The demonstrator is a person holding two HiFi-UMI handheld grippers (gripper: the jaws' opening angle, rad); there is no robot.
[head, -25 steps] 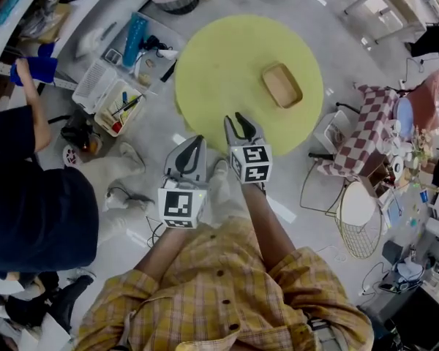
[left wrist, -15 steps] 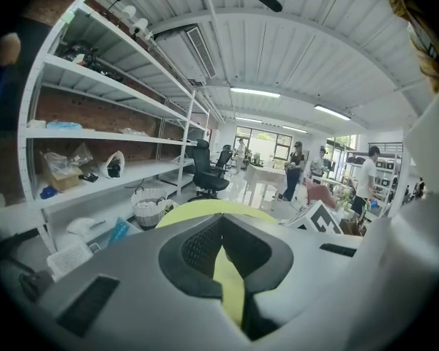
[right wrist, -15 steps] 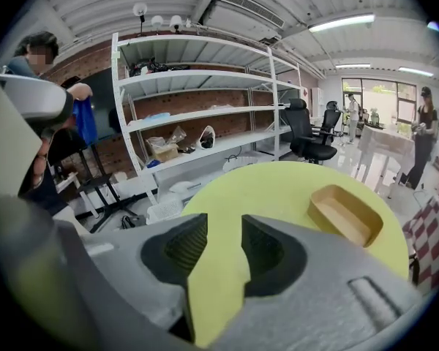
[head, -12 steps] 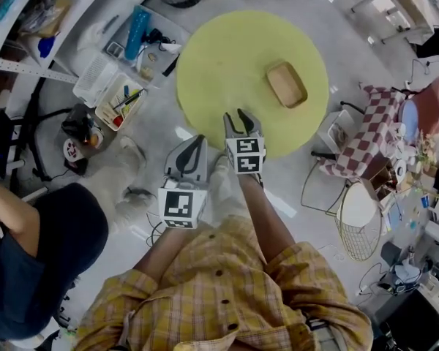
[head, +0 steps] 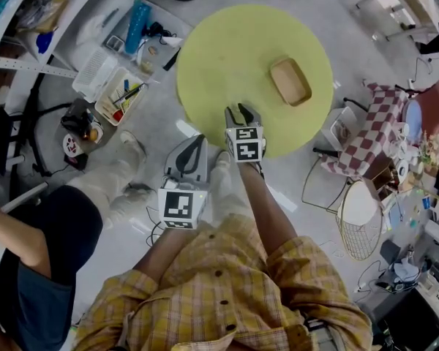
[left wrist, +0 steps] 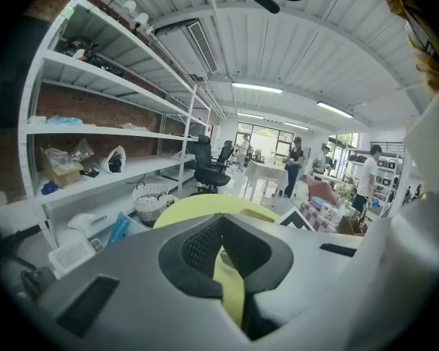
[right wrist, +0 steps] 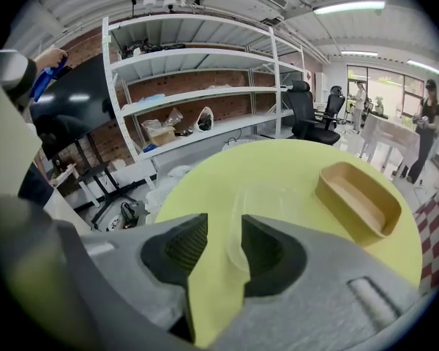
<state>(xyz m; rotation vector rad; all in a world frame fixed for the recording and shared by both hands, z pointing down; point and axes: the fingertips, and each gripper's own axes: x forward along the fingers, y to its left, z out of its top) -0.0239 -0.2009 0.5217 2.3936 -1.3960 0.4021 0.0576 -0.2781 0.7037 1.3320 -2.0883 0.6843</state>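
A round yellow table (head: 227, 42) fills the floor ahead, with a shallow wooden tray (head: 290, 81) on its right side. My right gripper (head: 238, 112) reaches over the table's near edge, open by a narrow gap with nothing between its jaws. In the right gripper view (right wrist: 223, 225) a faint clear plastic piece (right wrist: 260, 203) lies on the table (right wrist: 278, 167) just beyond the jaws, and the tray (right wrist: 358, 199) sits farther right. My left gripper (head: 197, 140) hangs back over the floor, shut and empty (left wrist: 221, 221), pointing at the table (left wrist: 197, 205).
White shelving and floor baskets of tools (head: 106, 79) line the left. A person in dark clothes (head: 51, 254) bends at the lower left. A checked cloth (head: 366, 130) and a wire frame (head: 358, 221) stand to the right. An office chair (right wrist: 311, 119) is beyond the table.
My right gripper has moved forward over the table edge, and the clear piece now shows beyond its jaws. The person at the left has shifted down the frame. The left gripper is still.
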